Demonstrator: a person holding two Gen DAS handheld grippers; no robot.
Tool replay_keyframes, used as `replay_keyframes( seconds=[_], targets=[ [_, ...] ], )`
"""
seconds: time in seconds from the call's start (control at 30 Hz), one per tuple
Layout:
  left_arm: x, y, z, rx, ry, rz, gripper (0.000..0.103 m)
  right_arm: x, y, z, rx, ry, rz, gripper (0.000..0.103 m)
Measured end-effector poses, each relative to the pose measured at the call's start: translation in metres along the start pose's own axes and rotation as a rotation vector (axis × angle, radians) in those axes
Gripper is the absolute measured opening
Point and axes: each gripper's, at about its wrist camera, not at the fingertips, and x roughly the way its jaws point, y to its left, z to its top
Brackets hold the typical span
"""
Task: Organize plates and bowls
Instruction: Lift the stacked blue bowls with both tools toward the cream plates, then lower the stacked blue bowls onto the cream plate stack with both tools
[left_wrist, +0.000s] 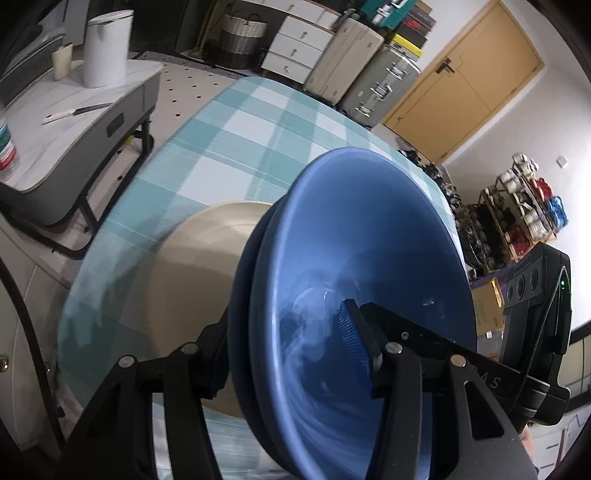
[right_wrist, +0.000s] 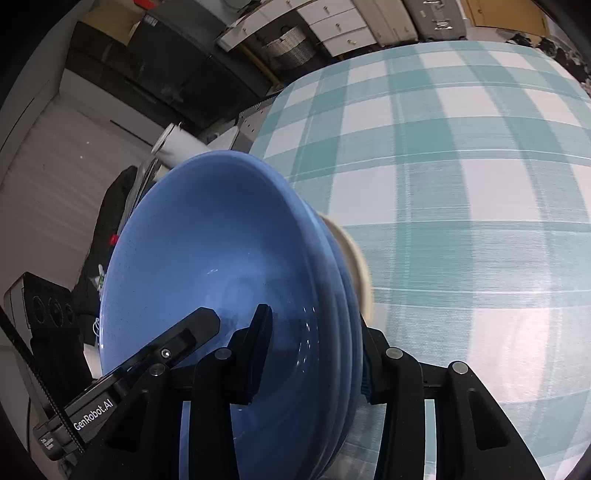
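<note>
We carry the stack of blue bowls (left_wrist: 369, 295) above the desk (left_wrist: 221, 147), its rim clamped by the left tool (left_wrist: 288, 354) and the right tool (right_wrist: 314, 354). A beige plate (left_wrist: 195, 280) is under the stack. Setting it down remains.

Left black two-finger gripper (left_wrist: 291, 354) angled downward, jaws clamped across a rim, one inside, one outside. Right black two-finger gripper (right_wrist: 314, 354) angled downward, likewise clamped.

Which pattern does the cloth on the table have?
The tablecloth has teal and white checks, clearest in the right wrist view.
</note>
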Motion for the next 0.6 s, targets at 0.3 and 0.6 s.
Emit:
replay_keyframes(
  seconds=[0.3, 0.6],
  targets=[
    [0.002, 0.018, 0.002, -0.013, -0.028, 0.054, 0.052, 0.027, 0.019, 0.000, -0.054, 0.049, -0.016, 0.041],
    [0.021, 0.026, 0.004, -0.026, 0.021, 0.049, 0.052, 0.037, 0.011, -0.001, -0.032, 0.060, -0.040, 0.041]
  ],
)
